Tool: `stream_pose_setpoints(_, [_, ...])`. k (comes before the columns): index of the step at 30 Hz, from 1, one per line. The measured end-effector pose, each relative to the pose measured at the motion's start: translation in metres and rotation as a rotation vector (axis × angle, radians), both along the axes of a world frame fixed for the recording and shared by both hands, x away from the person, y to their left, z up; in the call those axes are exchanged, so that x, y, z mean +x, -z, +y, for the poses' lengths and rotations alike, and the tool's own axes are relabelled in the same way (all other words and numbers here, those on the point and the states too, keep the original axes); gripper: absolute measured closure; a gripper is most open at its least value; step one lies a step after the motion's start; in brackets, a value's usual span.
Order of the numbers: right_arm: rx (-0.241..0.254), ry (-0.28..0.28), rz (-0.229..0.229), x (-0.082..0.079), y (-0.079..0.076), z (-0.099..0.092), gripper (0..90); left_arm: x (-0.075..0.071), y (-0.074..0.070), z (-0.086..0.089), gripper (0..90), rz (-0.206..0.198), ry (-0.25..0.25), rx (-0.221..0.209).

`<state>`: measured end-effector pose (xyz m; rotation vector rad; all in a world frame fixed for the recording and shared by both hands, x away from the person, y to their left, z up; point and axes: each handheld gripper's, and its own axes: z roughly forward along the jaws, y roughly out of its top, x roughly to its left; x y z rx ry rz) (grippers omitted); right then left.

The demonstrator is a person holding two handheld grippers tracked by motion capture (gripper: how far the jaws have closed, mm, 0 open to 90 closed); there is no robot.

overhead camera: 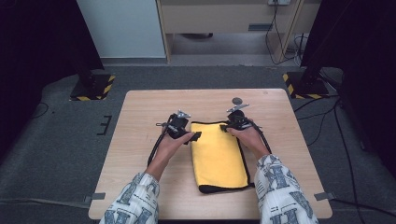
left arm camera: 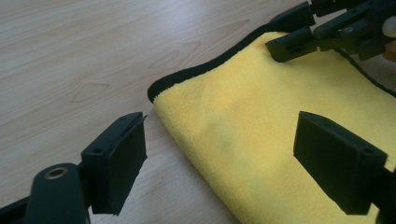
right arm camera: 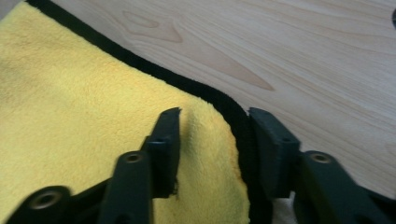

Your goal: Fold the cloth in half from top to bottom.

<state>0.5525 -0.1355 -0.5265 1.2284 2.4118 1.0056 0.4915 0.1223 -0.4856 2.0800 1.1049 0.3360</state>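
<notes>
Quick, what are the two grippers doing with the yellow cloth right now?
Left gripper: open, fingers wide by the yellow cloth corner, holding nothing.
Right gripper: fingers on either side of the cloth's corner; a firm pinch cannot be told.

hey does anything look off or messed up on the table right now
Nothing stands out. The yellow cloth lies folded and flat on the table; only its far corner bunches slightly between the right gripper jaws. The left gripper stands open at the other corner.

Fluffy yellow cloth point(overhead camera: 217, 151), matt wooden table point(overhead camera: 140, 116)
</notes>
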Motion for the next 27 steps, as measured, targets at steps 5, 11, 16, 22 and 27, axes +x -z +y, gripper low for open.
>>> stream_pose_setpoints(5, [0.013,-0.008,0.019,-0.003,-0.001,0.002,73.9,0.008,0.009,-0.003,20.9,0.017,0.001,0.019])
stream_pose_setpoints(11, [0.018,0.025,0.038,-0.009,-0.003,-0.003,78.4,0.02,0.02,-0.004,25.1,0.028,-0.012,0.019])
stream_pose_setpoints(16, [0.027,0.041,0.042,-0.019,-0.003,-0.017,78.8,0.028,0.029,-0.015,30.3,0.036,0.01,-0.007])
stream_pose_setpoints(22, [0.035,0.047,0.023,-0.023,-0.001,-0.02,78.6,0.035,0.03,-0.03,33.6,0.035,0.012,0.045])
stream_pose_setpoints(27, [0.036,0.048,0.02,-0.022,-0.001,-0.02,78.9,0.039,0.033,-0.03,41.5,0.043,-0.004,0.042])
